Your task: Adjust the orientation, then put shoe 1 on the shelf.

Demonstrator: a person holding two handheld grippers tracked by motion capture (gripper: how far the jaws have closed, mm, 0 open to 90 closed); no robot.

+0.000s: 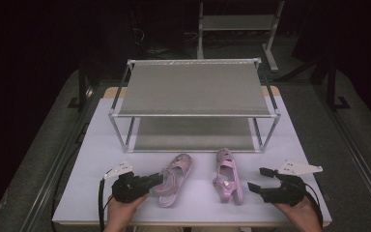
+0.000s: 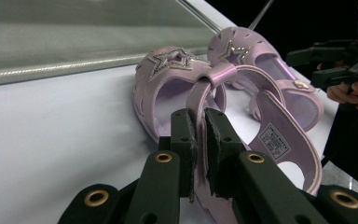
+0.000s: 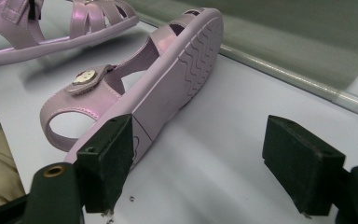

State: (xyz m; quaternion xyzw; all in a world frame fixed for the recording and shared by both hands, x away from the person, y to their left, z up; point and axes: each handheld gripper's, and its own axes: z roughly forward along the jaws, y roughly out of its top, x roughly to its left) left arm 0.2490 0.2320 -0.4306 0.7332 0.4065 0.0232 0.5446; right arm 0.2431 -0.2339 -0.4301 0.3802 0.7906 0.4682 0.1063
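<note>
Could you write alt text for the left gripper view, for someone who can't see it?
The left gripper has its two black jaws shut on the heel strap of a pink sandal with a glittery star, lying on a white table. A second matching sandal lies just behind it.

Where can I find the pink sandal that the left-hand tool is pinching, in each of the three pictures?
High view: the pink plastic sandal held by its heel strap lies lower left of centre, at the left gripper.
Left gripper view: it is in the middle, its strap clamped between the black jaws.
Right gripper view: it is at the top left corner.
Shared landmark: the other pink sandal tipped on its side.
</note>
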